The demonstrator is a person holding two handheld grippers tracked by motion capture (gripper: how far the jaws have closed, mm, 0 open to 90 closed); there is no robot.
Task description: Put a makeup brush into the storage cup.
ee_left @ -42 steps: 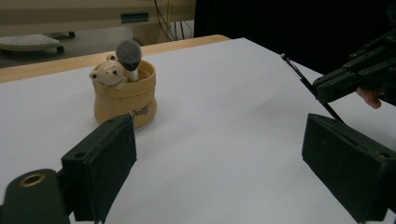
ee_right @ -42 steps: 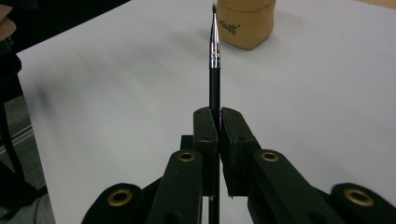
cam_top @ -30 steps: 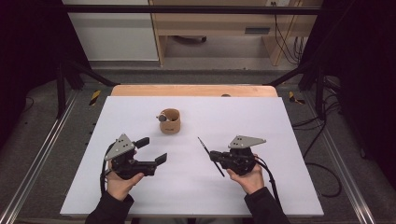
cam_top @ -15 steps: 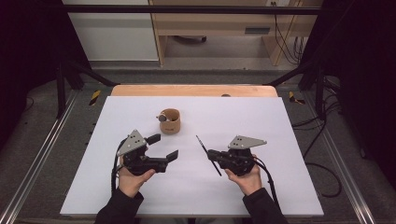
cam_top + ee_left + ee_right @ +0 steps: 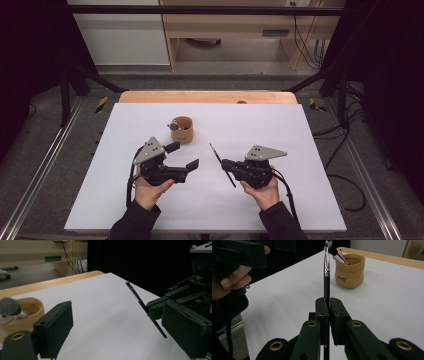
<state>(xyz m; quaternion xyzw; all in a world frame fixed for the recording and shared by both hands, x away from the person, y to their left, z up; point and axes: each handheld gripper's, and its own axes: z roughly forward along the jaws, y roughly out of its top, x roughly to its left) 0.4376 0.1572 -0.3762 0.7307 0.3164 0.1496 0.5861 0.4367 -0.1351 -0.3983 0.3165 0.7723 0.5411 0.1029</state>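
Note:
My right gripper point(image 5: 226, 164) is shut on a thin black make-up brush point(image 5: 216, 152), which slants over the white table top with its tip toward the far side. In the right gripper view the jaws point(image 5: 327, 302) clamp the brush handle point(image 5: 326, 270) and its tip points up. My left gripper point(image 5: 184, 156) stands open and holds nothing, left of the brush. Between its wide jaws in the left gripper view point(image 5: 120, 332) lies bare table, and the brush point(image 5: 136, 296) rises just beyond. A tan pouch point(image 5: 182, 129) with a fluffy grey brush point(image 5: 10, 306) in it stands behind the left gripper.
The white board point(image 5: 300, 150) covers the table, with a wooden strip point(image 5: 210, 96) along its far edge. Metal rails point(image 5: 45, 165) run down both sides. The left hand point(image 5: 232, 277) is close at the upper left of the right gripper view.
The left hand has carried its open gripper rightward, toward the middle of the table and the brush. The right gripper and brush have stayed put.

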